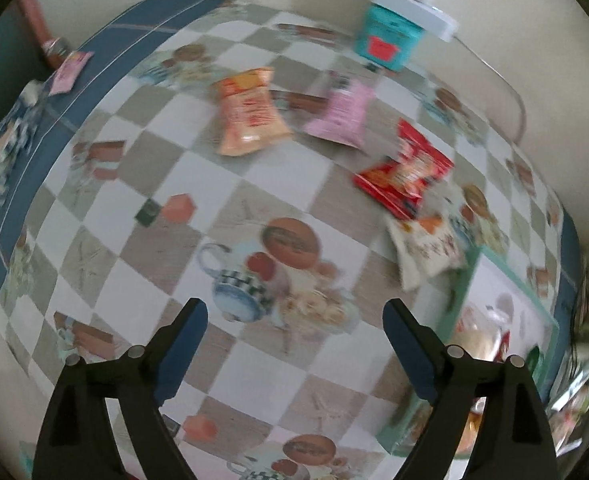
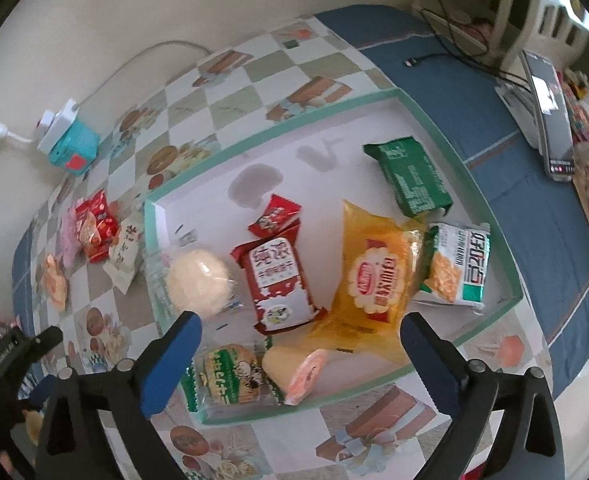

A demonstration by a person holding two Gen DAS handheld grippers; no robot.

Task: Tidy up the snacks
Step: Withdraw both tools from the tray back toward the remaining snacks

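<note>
- Left wrist view: the left gripper (image 1: 294, 352) hangs over the checkered tablecloth (image 1: 142, 168) with its blue-padded jaws spread wide and nothing between them. I judge it free to pick up another loose snack.
- Four snacks lie loose on the cloth beyond it: an orange packet (image 1: 250, 114), a pink packet (image 1: 342, 114), a red packet (image 1: 406, 172) and a white packet (image 1: 426, 252) that touches the tray's corner. They appear to be the ones not yet sorted.
- A teal box (image 1: 388, 36) with a red label stands at the far edge by the wall, under a white power strip (image 1: 414, 4). Motion blur makes all print here unreadable.
- Right wrist view: the right gripper (image 2: 300, 352) hovers over the near end of the green-rimmed tray (image 2: 254, 132), jaws gaping and empty.
- The tray seems to be the collecting place, since most snacks already lie inside it: a round pale cake in clear wrap (image 2: 198, 282), a red-and-white milk-biscuit pack (image 2: 278, 284), a small red sachet (image 2: 274, 216), a yellow bag with a scalloped cracker logo (image 2: 374, 276), a dark green pack (image 2: 410, 176), a green-and-white cracker pack (image 2: 454, 268), a green-trimmed biscuit pack (image 2: 230, 376) and a pink-ended roll cake (image 2: 298, 372).
- The packs carry large Chinese characters, which I cannot read with confidence.
- A phone (image 2: 550, 120) stands propped at the blue border of the cloth, clear of the work.
</note>
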